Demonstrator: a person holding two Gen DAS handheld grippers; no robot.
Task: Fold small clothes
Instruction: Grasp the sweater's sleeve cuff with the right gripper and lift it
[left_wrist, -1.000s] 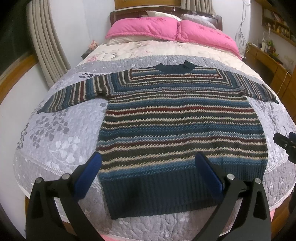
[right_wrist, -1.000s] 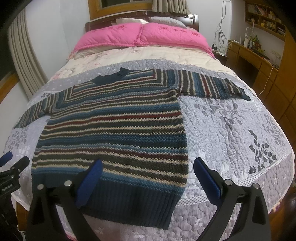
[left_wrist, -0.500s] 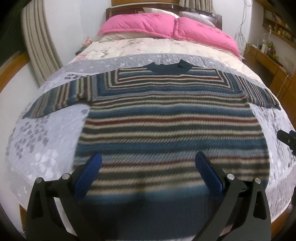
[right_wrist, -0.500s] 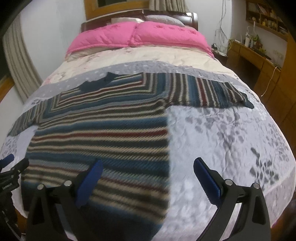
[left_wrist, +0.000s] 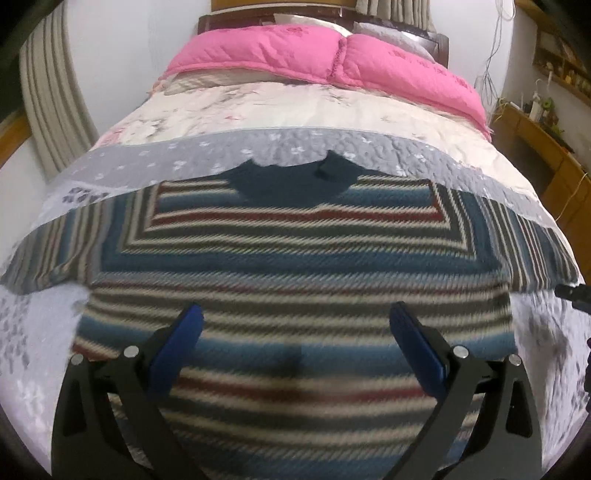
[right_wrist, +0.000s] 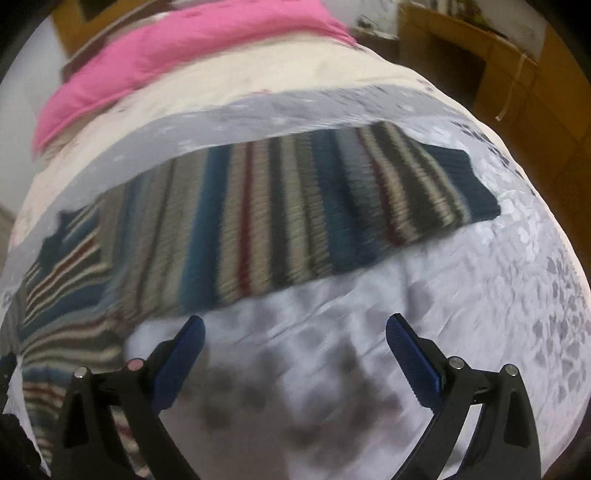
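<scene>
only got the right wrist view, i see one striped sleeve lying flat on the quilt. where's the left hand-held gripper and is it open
Observer: The left hand-held gripper hangs over the chest of the striped knit sweater, jaws wide open, holding nothing.
Operator: other sleeve spread out too
Observer: Yes, the sleeve on the left side lies stretched out flat on the grey floral quilt.
Operator: which way is the neck
Observer: The dark teal collar is at the far end, toward the pink pillows.
</scene>
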